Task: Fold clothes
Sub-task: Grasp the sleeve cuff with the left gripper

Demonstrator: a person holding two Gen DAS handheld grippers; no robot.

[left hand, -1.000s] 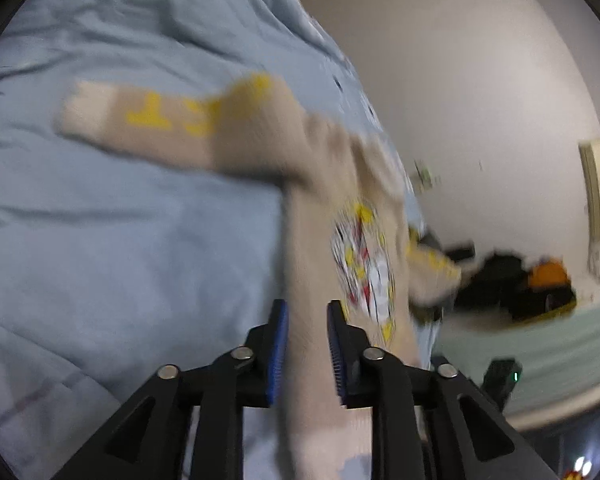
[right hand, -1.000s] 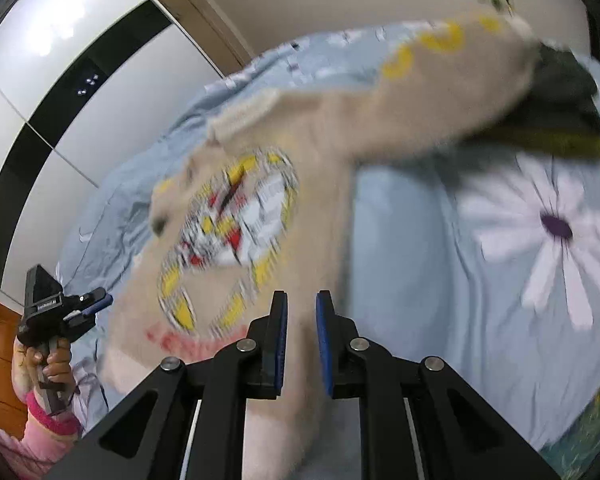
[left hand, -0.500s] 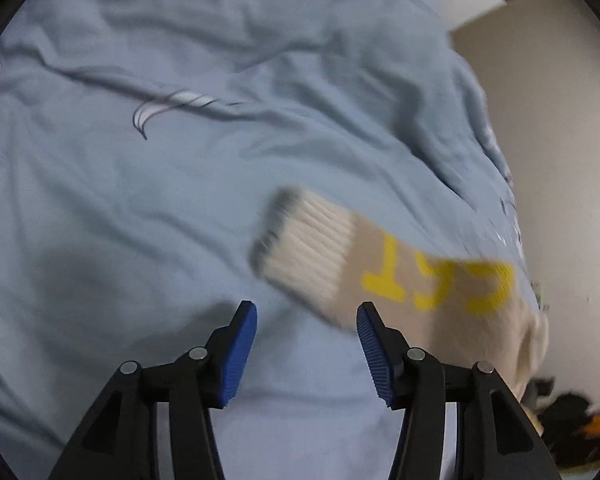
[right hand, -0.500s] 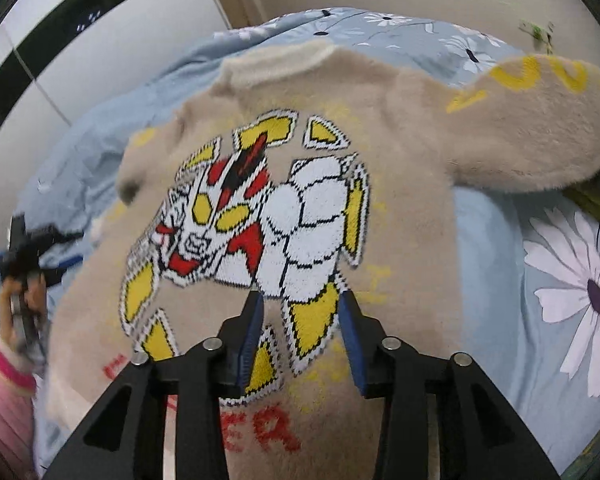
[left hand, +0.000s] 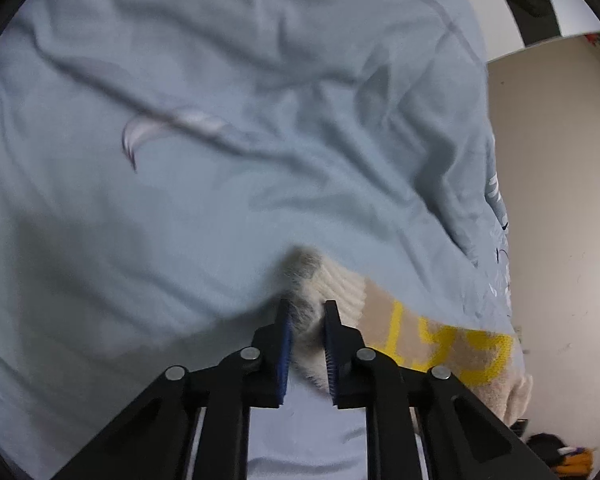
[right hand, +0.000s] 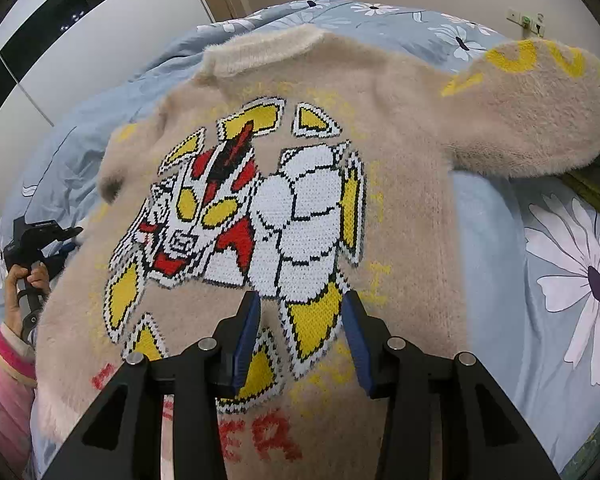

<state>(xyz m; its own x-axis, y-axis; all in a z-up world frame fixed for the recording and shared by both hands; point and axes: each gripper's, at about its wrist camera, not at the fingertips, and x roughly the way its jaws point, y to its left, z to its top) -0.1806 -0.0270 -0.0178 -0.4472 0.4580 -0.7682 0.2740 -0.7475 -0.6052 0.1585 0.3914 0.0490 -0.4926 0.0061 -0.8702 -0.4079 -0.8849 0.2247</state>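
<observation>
A beige fuzzy sweater (right hand: pixel 400 168) with a knitted robot picture lies spread face up on the blue bed. Its right sleeve (right hand: pixel 532 120) with yellow letters points right. My right gripper (right hand: pixel 300 340) is open and empty just above the sweater's lower front. In the left wrist view, my left gripper (left hand: pixel 306 344) is shut on the white ribbed cuff (left hand: pixel 324 280) of the other sleeve (left hand: pixel 440 340), which runs off to the right. The left gripper also shows in the right wrist view (right hand: pixel 40 240), held by a hand.
The blue sheet (left hand: pixel 220 160) is wrinkled and has daisy prints (right hand: pixel 580 280). A dark and yellow garment (right hand: pixel 596 188) lies under the right sleeve. A wardrobe (right hand: pixel 80 40) stands behind the bed. A wall (left hand: pixel 560 200) runs along the bed's side.
My left gripper has closed on the sleeve cuff it was hovering over. My right gripper has opened wider and the sweater now lies flat on the bed.
</observation>
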